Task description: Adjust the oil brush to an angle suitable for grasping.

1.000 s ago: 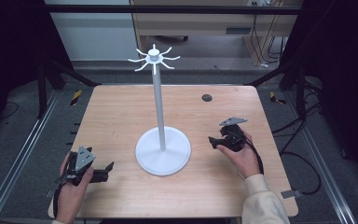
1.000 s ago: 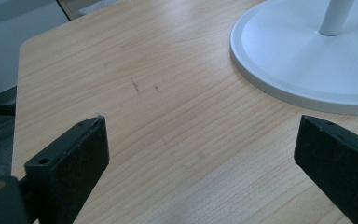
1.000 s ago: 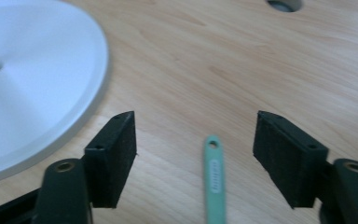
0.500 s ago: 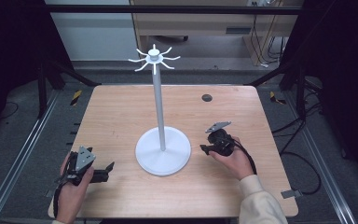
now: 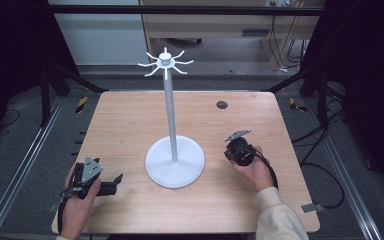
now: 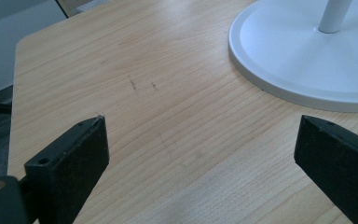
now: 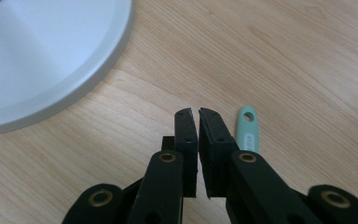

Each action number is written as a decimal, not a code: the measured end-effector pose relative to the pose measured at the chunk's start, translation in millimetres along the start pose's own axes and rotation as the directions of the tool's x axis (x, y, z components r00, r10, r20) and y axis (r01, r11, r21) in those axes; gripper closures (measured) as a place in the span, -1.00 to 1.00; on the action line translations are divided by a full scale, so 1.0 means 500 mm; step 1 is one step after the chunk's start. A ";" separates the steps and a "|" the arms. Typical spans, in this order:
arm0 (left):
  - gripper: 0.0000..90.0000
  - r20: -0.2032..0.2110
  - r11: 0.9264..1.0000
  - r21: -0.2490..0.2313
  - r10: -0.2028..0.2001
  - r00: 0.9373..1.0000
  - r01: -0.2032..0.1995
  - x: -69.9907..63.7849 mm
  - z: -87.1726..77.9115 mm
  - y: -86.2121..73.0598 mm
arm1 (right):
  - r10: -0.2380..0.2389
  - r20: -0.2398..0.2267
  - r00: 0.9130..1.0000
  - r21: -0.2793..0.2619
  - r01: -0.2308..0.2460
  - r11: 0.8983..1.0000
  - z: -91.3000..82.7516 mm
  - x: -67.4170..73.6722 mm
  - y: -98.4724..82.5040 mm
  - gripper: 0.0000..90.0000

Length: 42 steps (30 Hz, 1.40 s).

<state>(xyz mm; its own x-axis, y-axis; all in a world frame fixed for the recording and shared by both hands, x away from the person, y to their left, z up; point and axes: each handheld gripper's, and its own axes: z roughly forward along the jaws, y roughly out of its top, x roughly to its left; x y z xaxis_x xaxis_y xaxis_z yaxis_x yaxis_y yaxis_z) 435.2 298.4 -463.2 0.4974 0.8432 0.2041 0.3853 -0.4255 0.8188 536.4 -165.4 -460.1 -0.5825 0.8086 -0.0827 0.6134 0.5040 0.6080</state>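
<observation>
The right hand-held gripper (image 7: pixel 198 112), jaws just pressed together on nothing, rests on the tabletop (image 7: pixel 307 56); a teal tag (image 7: pixel 248 130) lies just beside it.

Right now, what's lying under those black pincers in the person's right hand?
Beside and partly under the right gripper lies a small mint-green tag on the wooden table. Its lower end is hidden behind the shut jaws, so whether anything hangs from it cannot be seen.
</observation>
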 end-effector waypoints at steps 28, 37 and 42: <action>-0.94 0.003 1.000 0.001 0.006 1.000 -0.006 -0.002 0.001 0.000 | 0.032 0.069 0.997 0.061 -0.037 0.997 0.031 -0.034 -0.013 1.00; -0.94 0.000 1.000 0.000 0.006 1.000 -0.006 -0.001 0.001 0.000 | 0.021 0.080 0.997 0.092 -0.028 0.995 0.038 -0.028 -0.014 1.00; -0.94 0.001 1.000 0.001 0.007 1.000 -0.007 -0.002 0.001 0.000 | 0.020 0.082 0.996 0.097 -0.028 0.995 0.039 -0.028 -0.015 1.00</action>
<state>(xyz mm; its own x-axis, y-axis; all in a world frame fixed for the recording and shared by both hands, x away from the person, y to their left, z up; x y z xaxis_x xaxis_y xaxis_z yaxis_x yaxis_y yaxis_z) 435.3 297.4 -463.5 0.5009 0.8398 0.2093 0.3821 -0.4316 0.8171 550.5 -174.5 -478.6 -0.5244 0.8406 -0.1353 0.6782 0.5085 0.5305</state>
